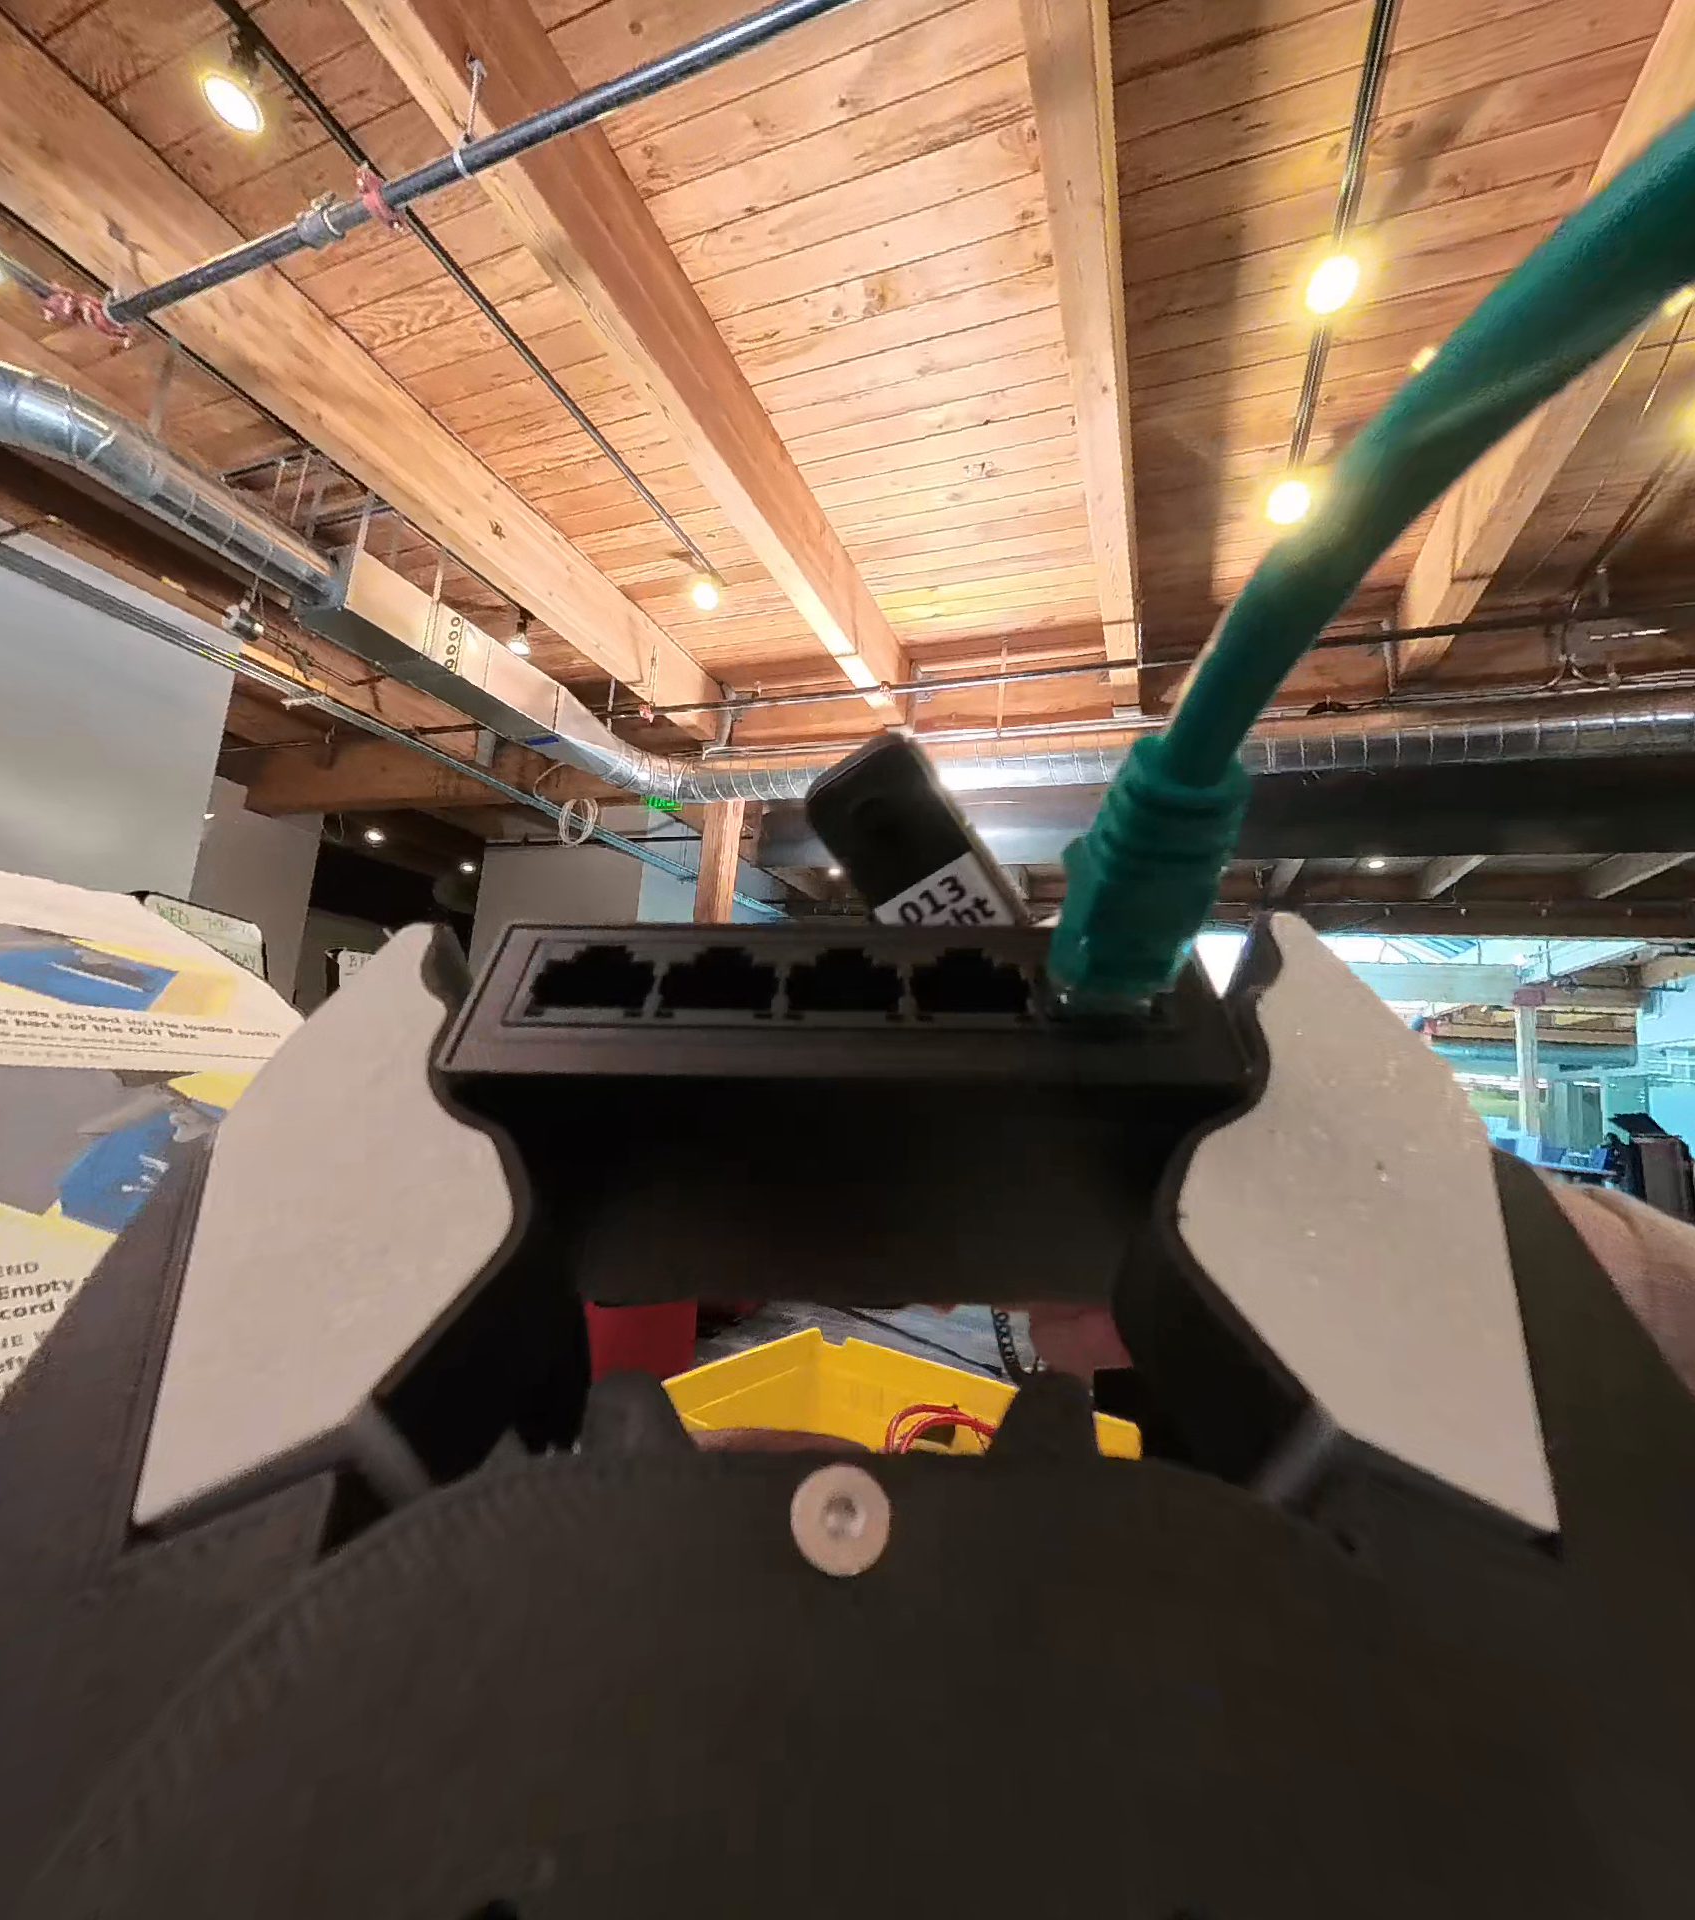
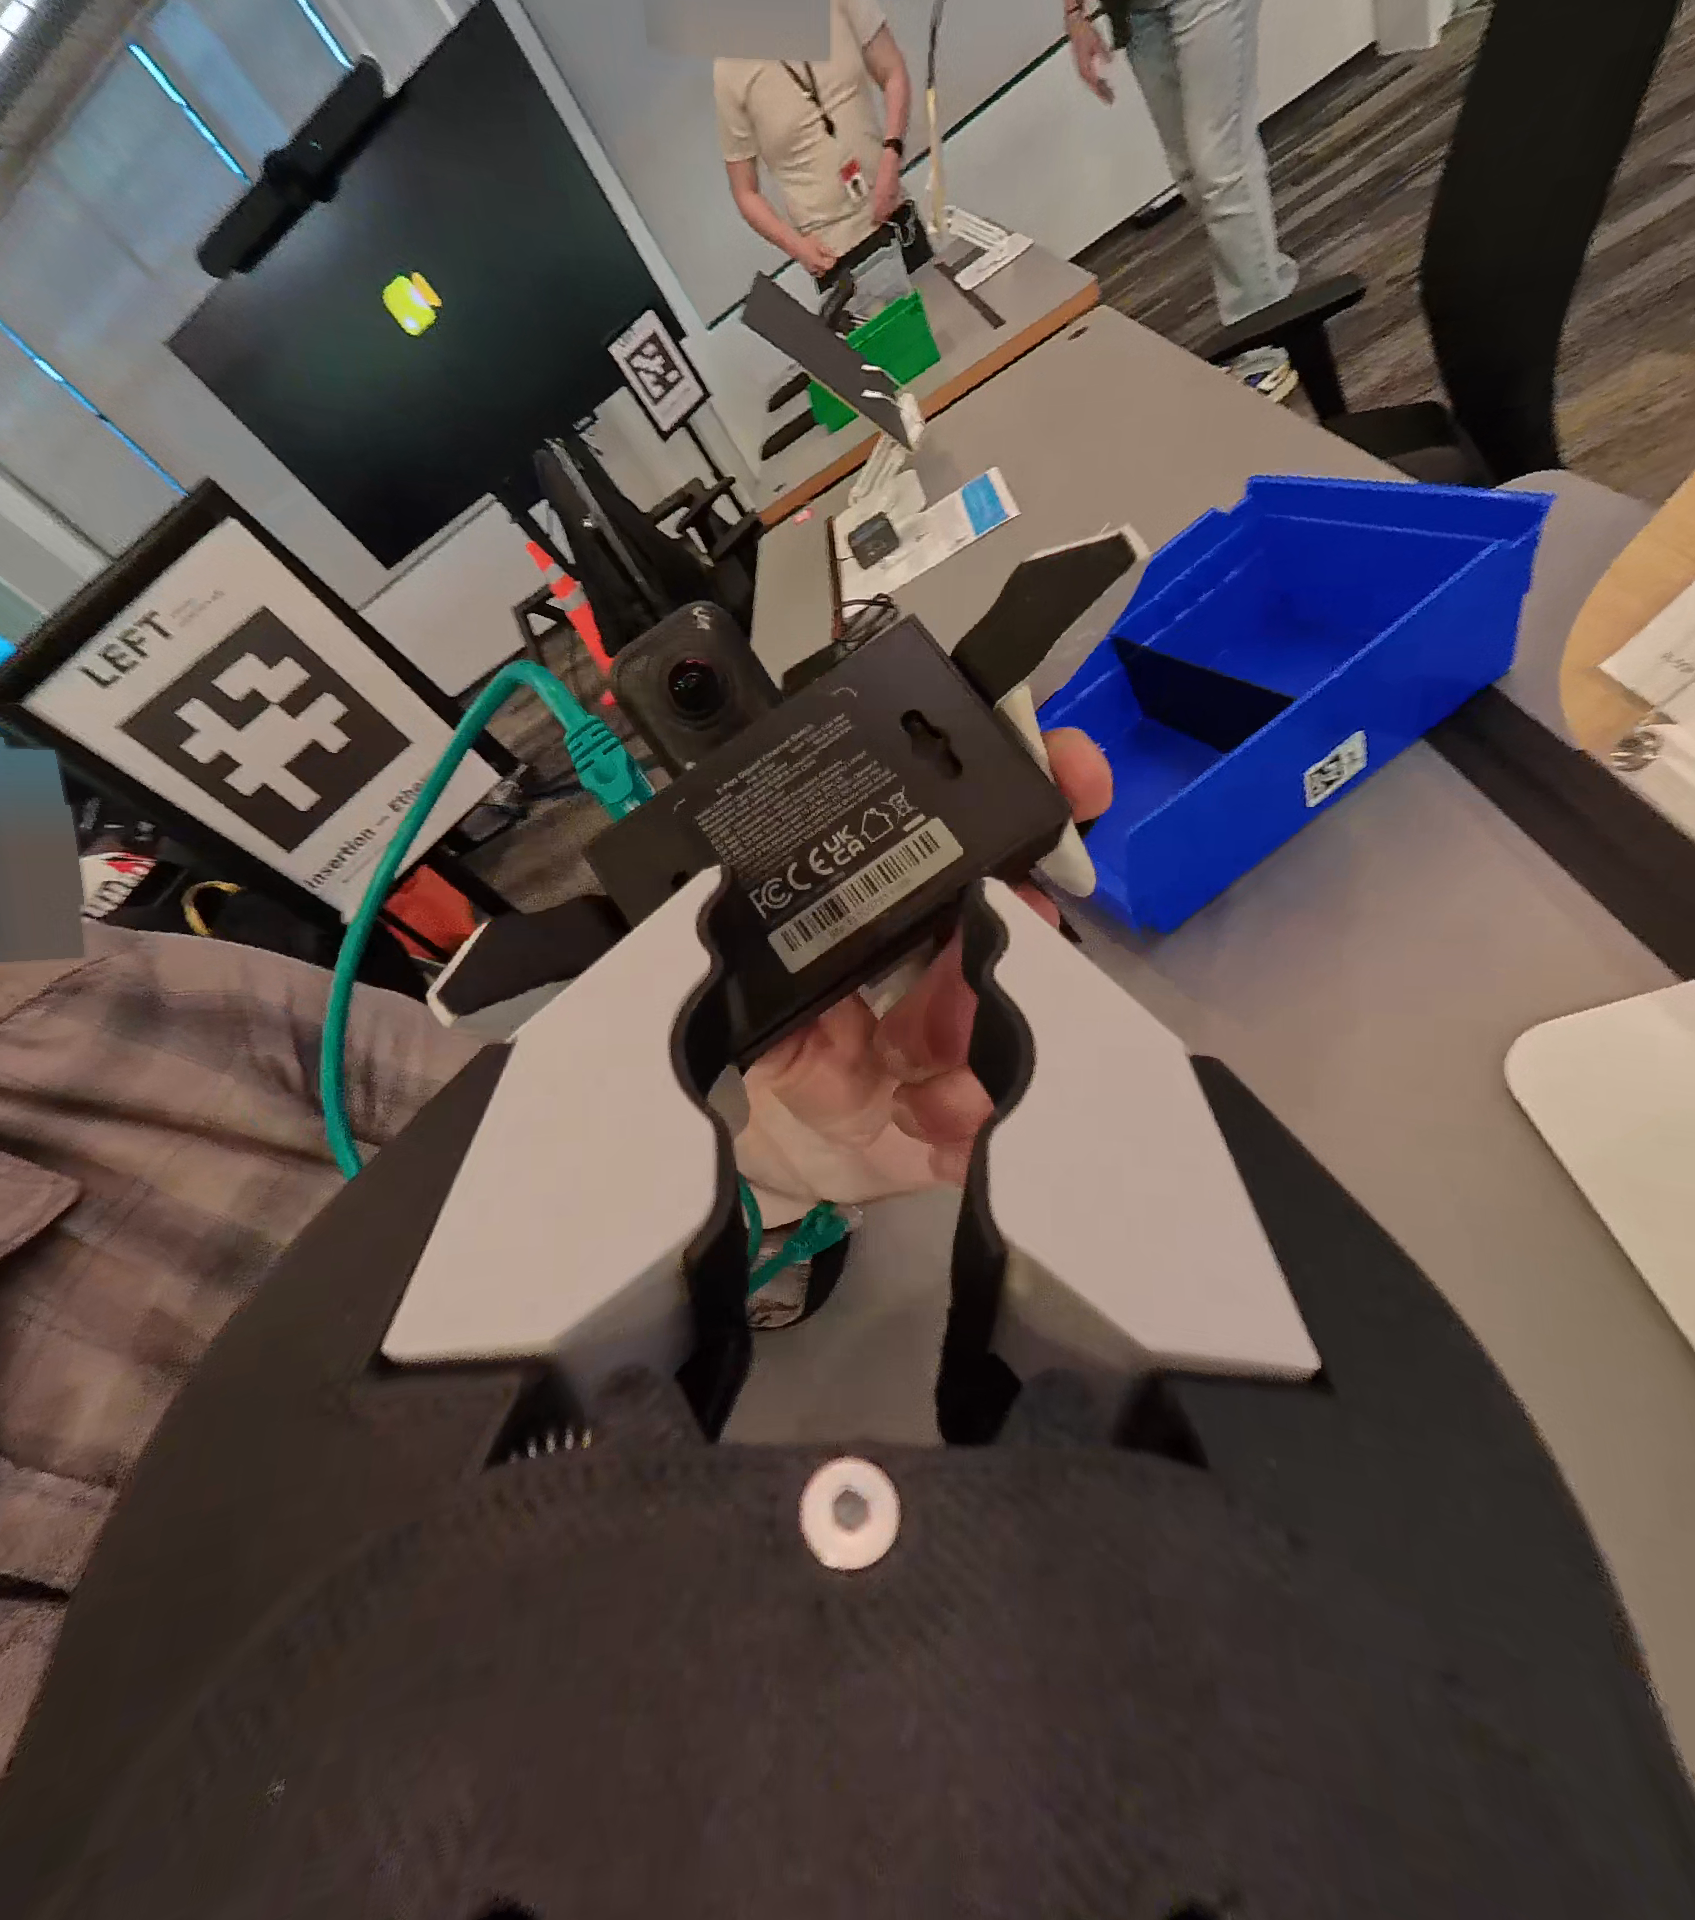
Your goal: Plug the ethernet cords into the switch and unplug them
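My left gripper [image 1: 853,997] is shut on the black switch [image 1: 822,1081], one finger at each short end, and holds it up in the air. The port row faces the camera. A green ethernet cord [image 1: 1342,540] has its plug [image 1: 1134,862] in the rightmost port; the other ports are empty. In the right wrist view the switch [image 2: 822,790] shows its labelled underside, with the cord [image 2: 375,935] looping left and down. A loose green plug [image 2: 801,1242] hangs lower. My right gripper [image 2: 848,914] is partly open just over the switch's underside and holds nothing.
A blue bin [image 2: 1342,727] stands on the grey table [image 2: 1342,1091] to the right, next to a white pad [image 2: 1674,1143]. A framed marker sign [image 2: 230,727] stands at the left. A yellow bin [image 1: 822,1382] lies below. An instruction sheet [image 1: 12,1039] stands left. People stand at a far table.
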{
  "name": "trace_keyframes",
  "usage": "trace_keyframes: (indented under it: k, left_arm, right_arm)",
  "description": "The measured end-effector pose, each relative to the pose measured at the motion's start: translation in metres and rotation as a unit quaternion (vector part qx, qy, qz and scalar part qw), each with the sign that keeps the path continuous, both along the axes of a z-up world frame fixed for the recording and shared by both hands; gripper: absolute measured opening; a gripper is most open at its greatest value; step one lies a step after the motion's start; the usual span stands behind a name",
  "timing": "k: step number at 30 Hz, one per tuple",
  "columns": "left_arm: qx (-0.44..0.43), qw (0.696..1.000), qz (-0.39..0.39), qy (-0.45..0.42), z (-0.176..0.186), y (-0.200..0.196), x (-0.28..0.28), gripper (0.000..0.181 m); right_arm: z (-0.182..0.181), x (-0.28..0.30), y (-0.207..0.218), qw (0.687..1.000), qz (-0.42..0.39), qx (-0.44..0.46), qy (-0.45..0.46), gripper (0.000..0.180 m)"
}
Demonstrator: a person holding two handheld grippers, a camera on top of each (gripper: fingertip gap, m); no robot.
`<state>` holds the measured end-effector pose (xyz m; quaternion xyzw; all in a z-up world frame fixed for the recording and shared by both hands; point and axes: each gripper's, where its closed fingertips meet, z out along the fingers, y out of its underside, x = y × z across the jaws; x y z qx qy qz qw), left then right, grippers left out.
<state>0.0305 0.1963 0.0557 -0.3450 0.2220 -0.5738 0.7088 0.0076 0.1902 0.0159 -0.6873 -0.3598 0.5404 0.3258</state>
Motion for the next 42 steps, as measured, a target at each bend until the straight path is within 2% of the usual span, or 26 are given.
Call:
trace_keyframes:
  k: [1, 9, 14, 17, 21, 24, 26, 32, 38, 42]
  left_arm:
    - [0.002, 1.0, 0.003, 0.001, 0.0, 0.0, 0.001, 0.133]
    - [-0.01, 1.0, -0.013, -0.013, 0.0, 0.0, 0.0, 0.133]
    - [-0.013, 1.0, 0.004, -0.023, 0.001, 0.003, -0.004, 0.133]
    - [-0.01, 0.999, 0.023, -0.021, 0.0, 0.003, -0.005, 0.133]
    - [-0.001, 0.999, 0.037, -0.028, 0.003, 0.001, -0.007, 0.133]
    - [0.006, 0.998, 0.047, -0.029, 0.005, -0.001, -0.01, 0.133]
    - [0.009, 0.998, 0.054, -0.03, 0.007, -0.002, -0.011, 0.133]
    - [0.027, 0.995, 0.089, -0.026, 0.01, -0.005, -0.015, 0.133]
    - [0.058, 0.989, 0.135, -0.005, 0.013, -0.009, -0.015, 0.132]
    - [0.075, 0.981, 0.178, 0.013, 0.012, -0.008, -0.016, 0.133]
  right_arm:
    - [0.001, 0.001, 0.0, 1.0, -0.006, 0.009, -0.006, 0.04]
    - [0.003, 0.014, 0.006, 0.992, -0.062, 0.087, -0.07, 0.036]
    - [0.015, 0.026, 0.003, 0.97, -0.118, 0.176, -0.121, 0.036]
    - [0.031, 0.036, -0.003, 0.938, -0.162, 0.267, -0.153, 0.029]
    - [0.056, 0.033, -0.027, 0.859, -0.21, 0.416, -0.212, 0.018]
    - [0.065, 0.018, -0.051, 0.811, -0.218, 0.485, -0.245, 0.016]
    - [0.063, 0.001, -0.065, 0.802, -0.207, 0.501, -0.252, 0.019]
    - [0.045, -0.029, -0.07, 0.742, -0.22, 0.55, -0.315, 0.024]
    - [0.043, -0.034, -0.064, 0.739, -0.239, 0.548, -0.311, 0.03]
    - [0.043, -0.038, -0.065, 0.726, -0.244, 0.564, -0.31, 0.032]
